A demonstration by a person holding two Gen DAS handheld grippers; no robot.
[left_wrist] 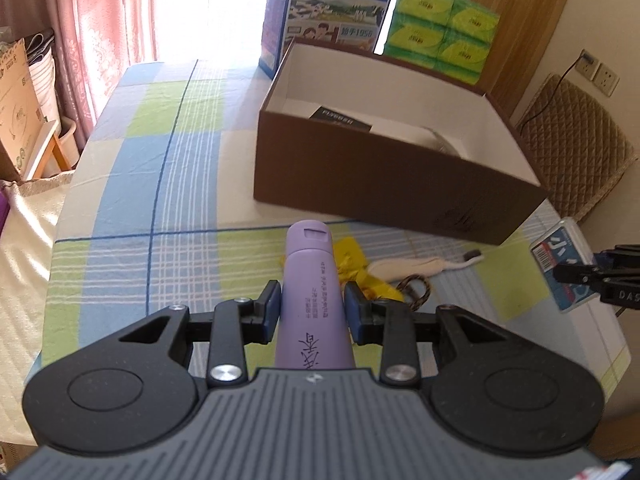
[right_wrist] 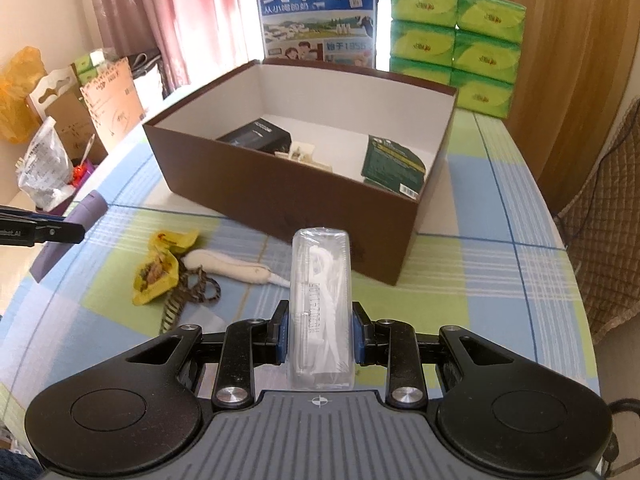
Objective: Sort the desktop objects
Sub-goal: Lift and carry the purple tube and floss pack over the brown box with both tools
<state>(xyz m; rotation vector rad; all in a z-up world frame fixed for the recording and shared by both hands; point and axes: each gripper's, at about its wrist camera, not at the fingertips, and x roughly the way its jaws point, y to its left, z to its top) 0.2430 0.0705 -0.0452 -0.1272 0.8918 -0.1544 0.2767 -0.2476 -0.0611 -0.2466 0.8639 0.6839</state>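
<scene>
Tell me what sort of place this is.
Most likely a room in a home: a table with a checked tablecloth, pink curtains at a bright window, and a milk carton beside stacked tissue packs.

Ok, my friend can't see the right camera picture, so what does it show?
The right gripper holds a clear plastic packet above a checked tablecloth. Ahead sits an open brown box, with yellow wrappers to its left.
</scene>
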